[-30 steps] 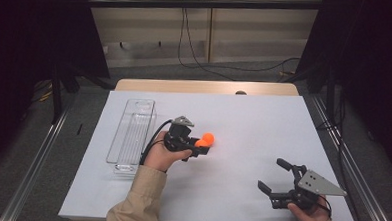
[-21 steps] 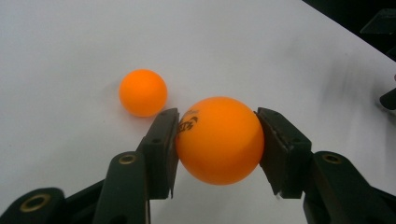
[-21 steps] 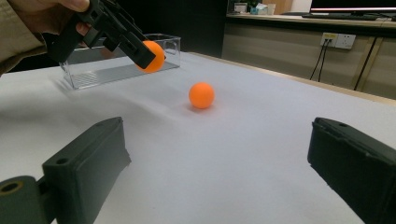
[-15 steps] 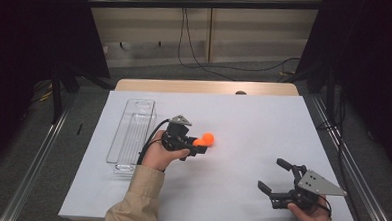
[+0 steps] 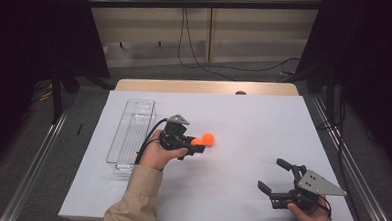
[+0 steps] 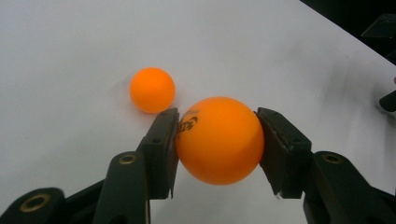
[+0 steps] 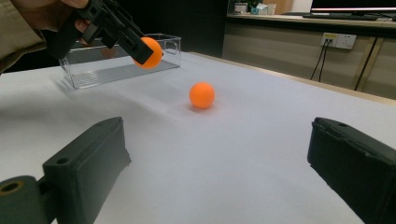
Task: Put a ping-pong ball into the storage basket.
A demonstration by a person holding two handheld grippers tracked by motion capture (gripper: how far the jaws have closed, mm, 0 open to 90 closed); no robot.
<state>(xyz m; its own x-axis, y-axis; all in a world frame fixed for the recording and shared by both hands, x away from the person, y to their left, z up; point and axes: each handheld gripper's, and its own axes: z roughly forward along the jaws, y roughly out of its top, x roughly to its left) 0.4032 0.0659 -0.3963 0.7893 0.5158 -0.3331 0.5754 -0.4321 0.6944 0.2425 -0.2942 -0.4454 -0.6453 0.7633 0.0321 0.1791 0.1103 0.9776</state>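
The held orange ball (image 6: 218, 141), round and so without any long axis, sits clamped between the left gripper (image 5: 196, 145)'s two pads, lifted above the white table (image 5: 263, 118) just right of the clear tray (image 5: 131, 132). Two orange balls in all: the second ball (image 7: 201, 95) rests on the table just beyond it. The right gripper (image 5: 276, 176) stands wide open and empty, near the table's front edge, with bare surface between.

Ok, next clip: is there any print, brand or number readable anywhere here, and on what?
Dark print on the orange table-tennis ball clamped in the left gripper: partly hidden by a jaw, too blurred to read.
Loose orange ball on the white table: no marking seen.
Clear plastic box: no label seen.
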